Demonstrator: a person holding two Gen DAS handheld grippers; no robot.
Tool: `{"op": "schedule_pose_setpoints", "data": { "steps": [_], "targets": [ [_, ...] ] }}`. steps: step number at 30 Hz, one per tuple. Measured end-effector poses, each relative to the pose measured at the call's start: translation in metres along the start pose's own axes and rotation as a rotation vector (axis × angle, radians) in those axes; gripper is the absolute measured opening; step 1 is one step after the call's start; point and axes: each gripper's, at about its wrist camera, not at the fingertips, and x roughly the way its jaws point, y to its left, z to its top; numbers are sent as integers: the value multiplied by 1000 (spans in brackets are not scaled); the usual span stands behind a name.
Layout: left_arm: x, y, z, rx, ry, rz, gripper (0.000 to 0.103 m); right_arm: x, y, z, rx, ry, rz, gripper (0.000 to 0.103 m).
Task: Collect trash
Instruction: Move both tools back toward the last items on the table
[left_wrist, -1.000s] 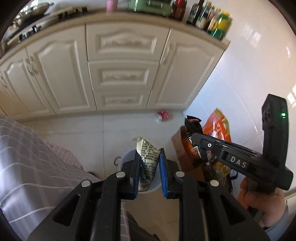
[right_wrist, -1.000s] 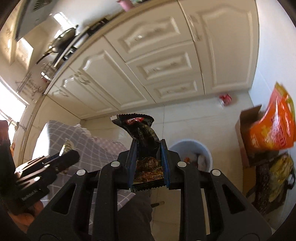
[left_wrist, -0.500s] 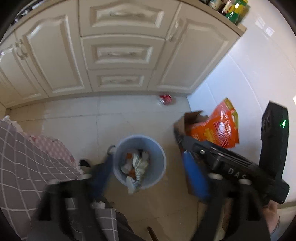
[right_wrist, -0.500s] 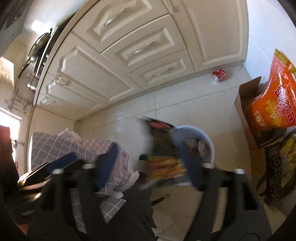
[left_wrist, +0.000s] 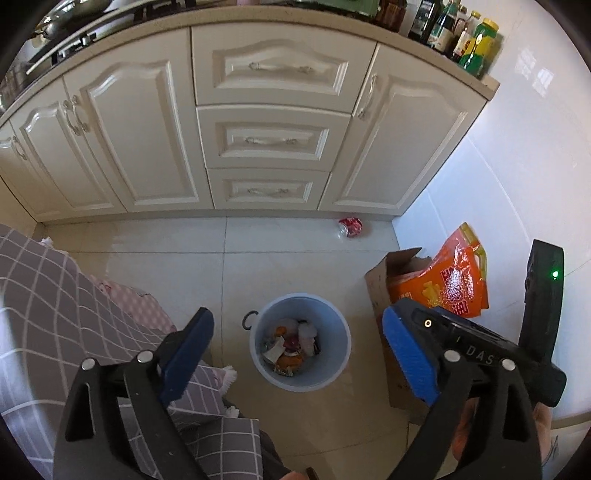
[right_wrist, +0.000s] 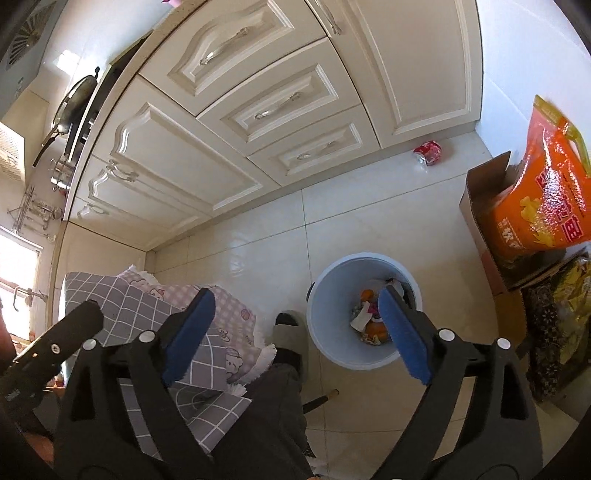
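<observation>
A pale blue trash bin (left_wrist: 334, 363) stands on the tiled floor, with several wrappers and scraps (left_wrist: 290, 345) inside. It also shows in the right wrist view (right_wrist: 332, 350). My left gripper (left_wrist: 297, 349) is open and empty, held above the bin. My right gripper (right_wrist: 295, 328) is open and empty, above the bin's left rim. The right gripper's body (left_wrist: 480, 354) shows at the right of the left wrist view. A crushed red can (left_wrist: 351, 226) lies on the floor by the cabinet base, also in the right wrist view (right_wrist: 428, 150).
Cream cabinets (left_wrist: 266, 136) run along the back. A cardboard box (left_wrist: 384, 291) with an orange bag (left_wrist: 447, 280) stands right of the bin by the white wall. A grey checked cloth (left_wrist: 55, 295) covers something at left. A slippered foot (right_wrist: 291, 339) is beside the bin.
Both grippers opened. The wrapper in the left one and the dark snack bag in the right one dropped into the bin. Both grippers now hold nothing.
</observation>
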Motion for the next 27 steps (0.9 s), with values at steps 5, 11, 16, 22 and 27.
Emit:
{"op": "schedule_pose_setpoints", "data": {
  "steps": [5,11,16,22,27],
  "targets": [
    [-23,2,-3,6,-38,6,92,-13,16,-2,-26,-14,-5,95],
    [-63,12,-10,-6,-105,8,92,-35,47,-5,-75,-56,6,95],
    [-105,29,-17,-24,-177,15,92,-59,84,-8,-139,-98,25,96],
    [-151,57,-31,-60,-250,27,92,-87,135,-19,-223,-149,62,96],
    [-194,84,-45,-86,-326,68,92,-107,180,-30,-300,-184,100,96]
  ]
}}
